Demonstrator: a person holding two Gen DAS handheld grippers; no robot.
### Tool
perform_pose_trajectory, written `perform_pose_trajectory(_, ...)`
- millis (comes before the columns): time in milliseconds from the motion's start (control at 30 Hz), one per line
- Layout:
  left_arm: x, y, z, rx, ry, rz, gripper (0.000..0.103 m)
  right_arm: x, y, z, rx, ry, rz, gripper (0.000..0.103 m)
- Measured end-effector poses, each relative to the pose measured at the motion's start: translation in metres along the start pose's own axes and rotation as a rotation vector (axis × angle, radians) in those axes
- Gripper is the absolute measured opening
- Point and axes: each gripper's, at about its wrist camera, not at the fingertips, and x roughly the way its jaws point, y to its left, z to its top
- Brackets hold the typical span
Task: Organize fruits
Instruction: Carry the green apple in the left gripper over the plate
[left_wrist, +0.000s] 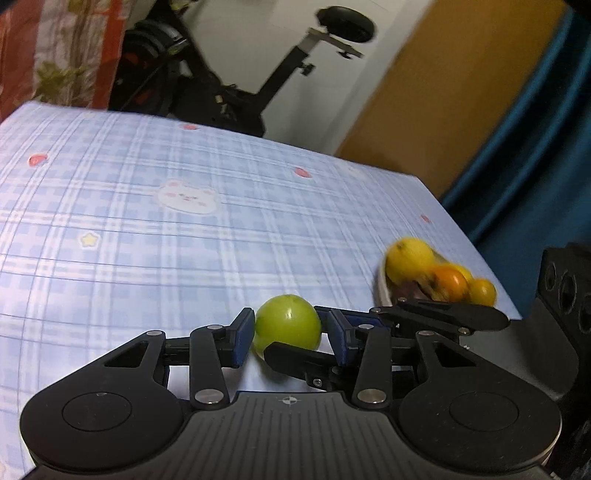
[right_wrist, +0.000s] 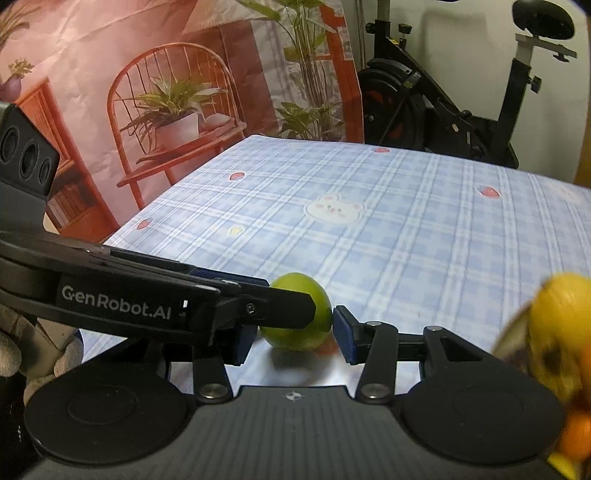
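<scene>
Okay, left wrist: left gripper pinches the green fruit between its pads; fruit bowl sits ahead-right. Right wrist: right gripper clamps the same fruit, with the left gripper's finger crossing it. Risk: uneven pulls pop it out, or fingers clash.

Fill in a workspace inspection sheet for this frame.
Surface: blue checked tablecloth, flat.
Job's things: green fruit on the cloth; bowl of yellow and orange fruit near the right edge, blurred.
Clutter: nothing seen.
Grippers: left gripper and right gripper both closed on the green fruit, fingers crossing.
Cables: nothing seen.
Surroundings: exercise bike, printed backdrop, blue curtain.
</scene>
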Motion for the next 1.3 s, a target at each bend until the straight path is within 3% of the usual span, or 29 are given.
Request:
perform_pose_trajectory(267,-0.004,-0.041,-0.021,0.119,0.006,0.026,0.045,-0.036,-0.006,-0.033,0.045,-0.030,0.007,0.045)
perform_pose_trajectory(667,-0.003,-0.037,-0.024,0.098,0.013,0.057,0.046,-0.039,-0.006,-0.044,0.058,-0.052,0.022,0.048)
perform_pose_trajectory(1000,-0.005,-0.035,-0.027,0.079,0.007,0.023,0.045,-0.029,-0.008,-0.044,0.057,-0.042,0.027,0.048)
perform_pose_trajectory(1300,-0.031,-0.068,-0.017,0.139,-0.110,-0.015,0.045,-0.066,-0.008,-0.039,0.056,-0.137,0.020,0.048)
